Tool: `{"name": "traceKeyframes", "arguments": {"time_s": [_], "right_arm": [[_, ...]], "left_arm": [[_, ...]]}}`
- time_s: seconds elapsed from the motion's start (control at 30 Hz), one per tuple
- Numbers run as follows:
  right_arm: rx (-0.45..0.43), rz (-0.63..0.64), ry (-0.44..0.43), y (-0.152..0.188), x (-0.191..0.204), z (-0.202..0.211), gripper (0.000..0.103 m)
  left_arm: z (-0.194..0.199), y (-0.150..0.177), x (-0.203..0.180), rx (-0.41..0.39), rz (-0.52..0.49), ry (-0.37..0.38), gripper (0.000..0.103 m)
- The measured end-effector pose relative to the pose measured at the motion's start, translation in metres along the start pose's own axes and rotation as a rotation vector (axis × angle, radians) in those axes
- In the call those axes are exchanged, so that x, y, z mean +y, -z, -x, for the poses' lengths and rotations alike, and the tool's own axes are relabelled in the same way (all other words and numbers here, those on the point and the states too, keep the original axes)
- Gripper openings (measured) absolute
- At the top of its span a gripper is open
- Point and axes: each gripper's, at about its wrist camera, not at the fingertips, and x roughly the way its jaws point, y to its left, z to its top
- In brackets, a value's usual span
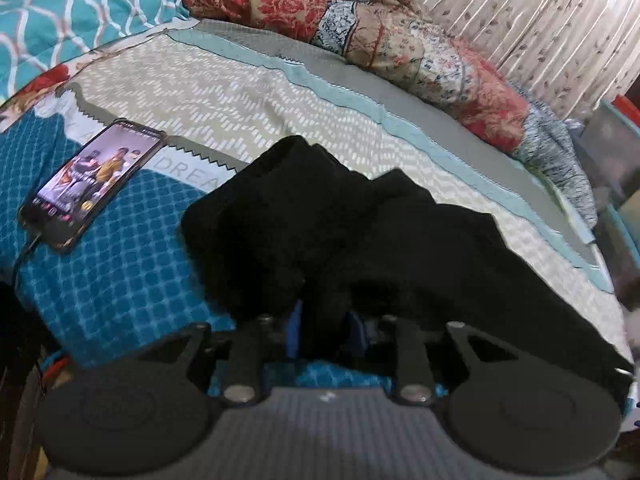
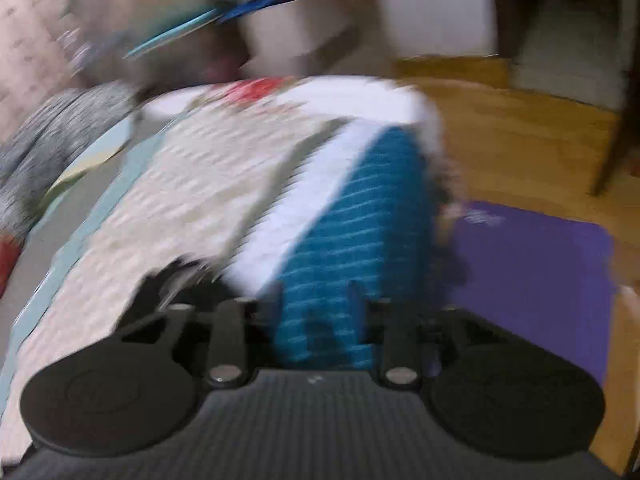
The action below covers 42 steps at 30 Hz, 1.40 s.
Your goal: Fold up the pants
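Your black fabric pants (image 1: pixel 340 232) lie bunched on the bed's patterned teal-and-cream bedspread (image 1: pixel 224 92), just right of the smartphone (image 1: pixel 92 180) with its lit screen. They look gathered into a rough heap, not a flat, squared fold, so I judge the folding is partly done at best. Your left gripper (image 1: pixel 326 332) sits at the pants' near edge, jaws slightly apart with dark cloth between them; whether they pinch it you cannot tell. Your right gripper (image 2: pixel 320 320), far from the phone, shows jaws apart over bare bedspread, nothing held.
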Motion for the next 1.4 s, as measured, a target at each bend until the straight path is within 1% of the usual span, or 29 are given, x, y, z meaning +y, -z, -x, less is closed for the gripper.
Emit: {"name": "traceKeyframes", "arguments": {"time_s": [0.07,0.13,0.2,0.27,0.33,0.37,0.47,0.53,0.57,0.6,0.63,0.67,0.7,0.73,0.77,0.8,0.83,0.87,0.9,0.93,1.0,1.03,1.07,1.13,1.17,1.23,1.27,1.3,1.4], "right_arm": [[-0.071,0.023,-0.030,-0.006,0.011,0.016,0.043],[-0.135,0.094,-0.079,-0.009,0.035,0.032,0.043],[-0.148,0.153,-0.169,-0.006,0.061,0.041,0.044],[-0.093,0.224,-0.284,0.005,0.097,0.044,0.044],[-0.027,0.307,-0.379,0.025,0.138,0.046,0.044],[0.009,0.364,-0.422,0.040,0.161,0.047,0.044],[0.122,0.513,-0.509,0.092,0.218,0.051,0.045],[0.199,0.594,-0.545,0.129,0.245,0.050,0.045],[0.236,0.630,-0.554,0.149,0.256,0.050,0.045],[0.269,0.656,-0.557,0.165,0.265,0.049,0.045],[0.307,0.677,-0.556,0.182,0.272,0.046,0.045],[0.346,0.699,-0.550,0.196,0.276,0.042,0.045],[0.366,0.728,-0.543,0.207,0.278,0.040,0.046],[0.345,0.769,-0.535,0.215,0.280,0.043,0.048],[0.295,0.830,-0.537,0.222,0.283,0.050,0.053],[0.272,0.889,-0.542,0.226,0.285,0.054,0.057],[0.257,0.936,-0.547,0.229,0.287,0.057,0.058],[0.250,0.950,-0.549,0.229,0.287,0.056,0.058],[0.254,0.944,-0.551,0.227,0.285,0.051,0.059],[0.261,0.922,-0.552,0.229,0.281,0.051,0.059],[0.273,0.888,-0.548,0.229,0.283,0.048,0.064],[0.274,0.899,-0.542,0.235,0.285,0.050,0.066],[0.273,0.920,-0.536,0.237,0.289,0.051,0.068],[0.275,0.941,-0.541,0.240,0.286,0.058,0.068],[0.281,0.932,-0.557,0.237,0.284,0.061,0.067],[0.267,0.906,-0.584,0.235,0.277,0.073,0.067],[0.252,0.907,-0.613,0.236,0.277,0.082,0.067],[0.248,0.916,-0.652,0.238,0.278,0.090,0.067],[0.293,0.990,-0.840,0.254,0.294,0.124,0.067]], "left_arm": [[0.021,-0.003,0.013,-0.060,0.028,0.025,0.055],[0.038,-0.011,0.027,-0.147,0.049,-0.005,0.064],[0.040,-0.028,0.042,-0.181,0.080,-0.030,0.065],[0.031,-0.048,0.056,-0.200,0.110,-0.026,0.068],[0.012,-0.071,0.064,-0.201,0.103,-0.047,0.075],[0.000,-0.081,0.064,-0.188,0.091,-0.048,0.075],[-0.042,-0.112,0.056,-0.117,0.029,-0.003,0.077],[-0.074,-0.128,0.044,-0.027,-0.019,0.028,0.081],[-0.090,-0.132,0.038,0.030,-0.038,0.048,0.080],[-0.104,-0.133,0.033,0.082,-0.051,0.065,0.076],[-0.120,-0.132,0.027,0.142,-0.064,0.078,0.049],[-0.129,-0.128,0.023,0.172,-0.081,0.059,0.020],[-0.131,-0.122,0.019,0.171,-0.100,0.037,0.020],[-0.121,-0.116,0.019,0.112,-0.085,0.029,0.013],[-0.107,-0.113,0.020,0.045,-0.063,0.020,0.012],[-0.087,-0.109,0.019,-0.051,-0.050,-0.007,0.012],[-0.062,-0.104,0.019,-0.183,-0.030,-0.032,0.012],[-0.044,-0.099,0.023,-0.271,0.016,-0.031,0.012],[-0.034,-0.093,0.027,-0.325,0.076,-0.032,0.012],[-0.035,-0.088,0.031,-0.340,0.114,-0.062,0.012],[-0.062,-0.081,0.030,-0.293,0.067,-0.163,0.014],[-0.080,-0.077,0.033,-0.234,0.041,-0.220,0.023],[-0.087,-0.074,0.039,-0.190,0.049,-0.239,0.028],[-0.071,-0.071,0.053,-0.213,0.121,-0.193,0.034],[-0.057,-0.070,0.056,-0.239,0.153,-0.177,0.043],[-0.027,-0.066,0.065,-0.305,0.197,-0.170,0.056],[-0.013,-0.062,0.071,-0.334,0.213,-0.158,0.056],[-0.002,-0.058,0.076,-0.343,0.225,-0.147,0.056],[0.012,-0.052,0.091,-0.289,0.268,-0.100,0.056]]}}
